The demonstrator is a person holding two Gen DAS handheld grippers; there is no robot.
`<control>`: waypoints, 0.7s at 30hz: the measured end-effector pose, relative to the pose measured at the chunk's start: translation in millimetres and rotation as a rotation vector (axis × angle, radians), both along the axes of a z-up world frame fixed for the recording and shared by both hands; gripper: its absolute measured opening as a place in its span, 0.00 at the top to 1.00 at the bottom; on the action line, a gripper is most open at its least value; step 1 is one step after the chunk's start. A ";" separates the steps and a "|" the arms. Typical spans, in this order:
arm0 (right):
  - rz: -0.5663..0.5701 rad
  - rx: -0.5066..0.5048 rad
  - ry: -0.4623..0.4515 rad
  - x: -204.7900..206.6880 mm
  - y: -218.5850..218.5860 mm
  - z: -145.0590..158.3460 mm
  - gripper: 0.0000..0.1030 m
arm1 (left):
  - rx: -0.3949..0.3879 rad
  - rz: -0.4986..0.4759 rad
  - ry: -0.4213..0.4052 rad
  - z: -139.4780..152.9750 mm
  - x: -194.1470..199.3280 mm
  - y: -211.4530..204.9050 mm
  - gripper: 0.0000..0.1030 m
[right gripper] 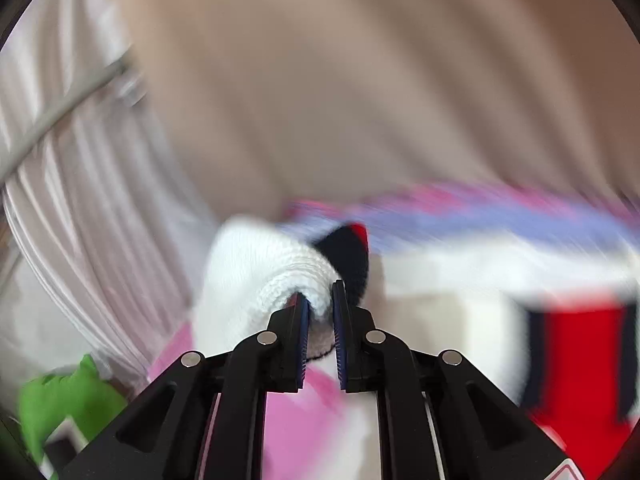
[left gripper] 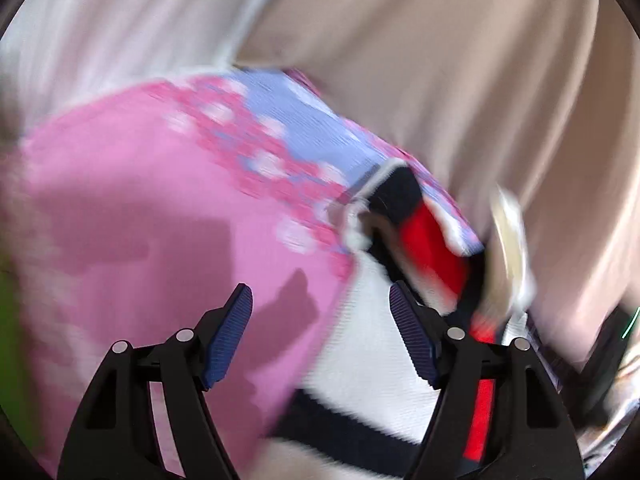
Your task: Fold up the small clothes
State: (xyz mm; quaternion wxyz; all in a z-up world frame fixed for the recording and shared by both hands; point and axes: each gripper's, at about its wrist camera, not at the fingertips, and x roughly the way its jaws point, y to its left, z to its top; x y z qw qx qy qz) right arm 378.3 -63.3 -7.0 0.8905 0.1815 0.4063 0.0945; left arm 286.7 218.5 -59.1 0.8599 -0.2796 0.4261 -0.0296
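Observation:
A pink and lilac flowered cloth [left gripper: 160,184] lies on the beige sheet. A white knit garment with black and red bands [left gripper: 368,340] lies over its right edge. My left gripper [left gripper: 320,304] is open and empty just above where the two meet. In the right wrist view my right gripper [right gripper: 320,300] is shut on a white knit fold of the garment [right gripper: 264,268] and holds it raised. Its red and black part [right gripper: 580,360] hangs to the right. The pink cloth [right gripper: 296,408] shows below. Both views are blurred by motion.
The beige sheet [left gripper: 460,80] covers the surface, with a pale striped fabric [right gripper: 80,184] at the left. A green cloth [right gripper: 64,400] lies at the lower left of the right wrist view. A pale round object [left gripper: 510,240] blurs beside the garment.

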 end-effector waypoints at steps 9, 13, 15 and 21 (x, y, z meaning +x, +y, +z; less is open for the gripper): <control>-0.176 -0.025 0.144 -72.2 -104.5 -60.8 0.37 | -0.139 0.041 0.084 -35.0 36.0 -69.0 0.32; -0.212 0.007 0.095 -50.9 -114.2 -59.3 0.29 | -0.140 0.133 0.063 -37.4 60.4 -63.8 0.27; -0.215 0.049 0.132 -33.2 -116.5 -64.6 0.27 | -0.150 0.166 0.080 -42.5 72.6 -54.5 0.27; -0.229 0.048 0.196 -17.8 -127.9 -81.0 0.93 | -0.252 0.222 0.073 -35.3 83.9 -39.3 0.86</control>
